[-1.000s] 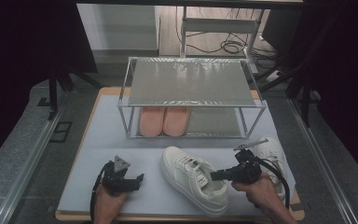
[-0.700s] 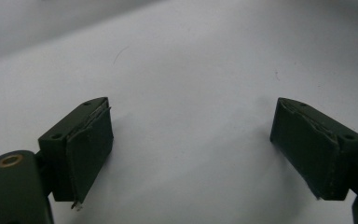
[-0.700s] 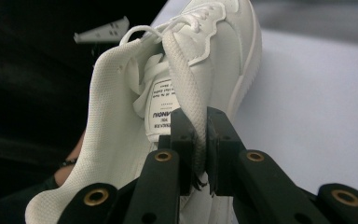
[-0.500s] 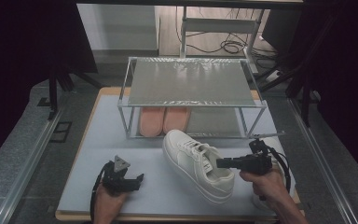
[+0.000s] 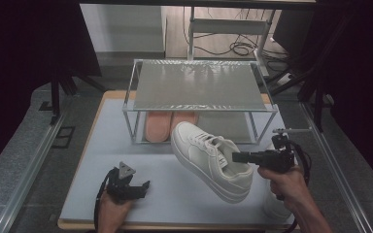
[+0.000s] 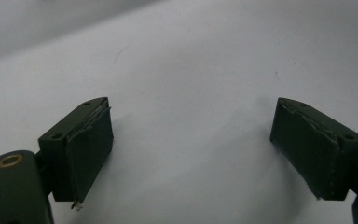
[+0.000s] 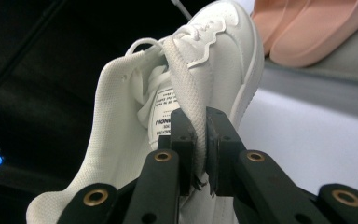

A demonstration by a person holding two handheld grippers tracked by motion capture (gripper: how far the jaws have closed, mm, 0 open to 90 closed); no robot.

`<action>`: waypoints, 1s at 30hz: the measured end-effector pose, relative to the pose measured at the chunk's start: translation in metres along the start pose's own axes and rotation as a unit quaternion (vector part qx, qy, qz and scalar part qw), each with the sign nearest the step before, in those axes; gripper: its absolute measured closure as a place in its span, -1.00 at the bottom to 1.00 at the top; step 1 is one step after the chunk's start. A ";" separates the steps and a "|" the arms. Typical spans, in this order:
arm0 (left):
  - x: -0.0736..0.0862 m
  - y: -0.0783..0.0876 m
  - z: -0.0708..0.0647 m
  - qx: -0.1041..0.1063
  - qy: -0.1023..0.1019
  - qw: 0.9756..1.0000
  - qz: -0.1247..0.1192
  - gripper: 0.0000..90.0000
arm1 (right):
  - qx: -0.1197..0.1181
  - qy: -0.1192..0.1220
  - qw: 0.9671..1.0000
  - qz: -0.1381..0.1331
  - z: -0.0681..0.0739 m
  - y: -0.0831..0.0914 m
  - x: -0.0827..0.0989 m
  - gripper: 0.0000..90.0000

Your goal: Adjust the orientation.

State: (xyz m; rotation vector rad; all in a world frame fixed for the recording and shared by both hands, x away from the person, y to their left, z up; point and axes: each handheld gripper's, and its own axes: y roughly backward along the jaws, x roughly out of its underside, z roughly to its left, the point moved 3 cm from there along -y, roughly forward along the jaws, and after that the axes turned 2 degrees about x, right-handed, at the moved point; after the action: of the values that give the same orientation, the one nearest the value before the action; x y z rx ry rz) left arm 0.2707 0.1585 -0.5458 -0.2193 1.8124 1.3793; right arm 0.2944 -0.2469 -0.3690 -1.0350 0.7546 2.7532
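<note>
Right gripper point(image 5: 237, 157) clamped on the tongue of the white shoe point(image 5: 211, 158), carried tilted, toe toward the rack point(image 5: 201, 86), above the table's point(image 5: 102, 145) right half, likely bound for a shelf beside the pink slippers point(image 5: 170, 125). Left gripper point(image 5: 143, 186) spread wide, empty, parked near the front-left corner, out of the way.

The sneaker point(image 5: 212, 158) is white all over, upper, laces and sole alike, with a white tongue label printed in dark letters and fine perforated dots on its heel fabric. The pair of slippers point(image 5: 170, 125) is a plain salmon pink. The counter point(image 5: 102, 160) has a pale grey-lilac surface edged in light wood. The rack point(image 5: 199, 86) has a silvery metal frame and a shiny grey ribbed top. The right gripper point(image 5: 238, 157) is black with brass-coloured rivets; the left gripper point(image 5: 143, 187) is black too, carrying a grey triangular plate, and its pads point(image 6: 91, 151) are dark green-black.
</note>
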 end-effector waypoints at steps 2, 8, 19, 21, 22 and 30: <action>0.000 0.000 0.000 0.000 0.000 1.000 0.000 -0.71 | -0.004 -0.004 1.000 -0.008 0.000 0.003 -0.005 0.84; 0.000 0.000 0.000 0.000 0.000 1.000 0.000 -0.71 | -0.003 -0.010 1.000 -0.021 0.004 0.010 -0.018 0.85; 0.000 0.000 0.000 0.000 0.000 1.000 0.000 -0.71 | -0.005 -0.017 0.999 -0.042 0.011 0.021 -0.045 0.85; 0.000 0.000 0.000 0.000 0.000 1.000 0.000 -0.71 | -0.005 -0.019 0.999 -0.046 0.012 0.022 -0.051 0.85; 0.000 0.000 0.000 0.001 0.001 1.000 -0.001 -0.71 | -0.006 -0.020 0.999 -0.047 0.012 0.022 -0.053 0.86; 0.000 0.000 0.000 0.001 -0.001 1.000 0.001 -0.71 | 0.003 -0.019 0.998 -0.063 0.015 0.016 -0.077 0.86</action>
State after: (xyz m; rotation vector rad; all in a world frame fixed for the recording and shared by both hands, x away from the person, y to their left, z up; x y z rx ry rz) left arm 0.2707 0.1587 -0.5459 -0.2165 1.8123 1.3788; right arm 0.3400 -0.2477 -0.3031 -0.9910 0.6688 2.6548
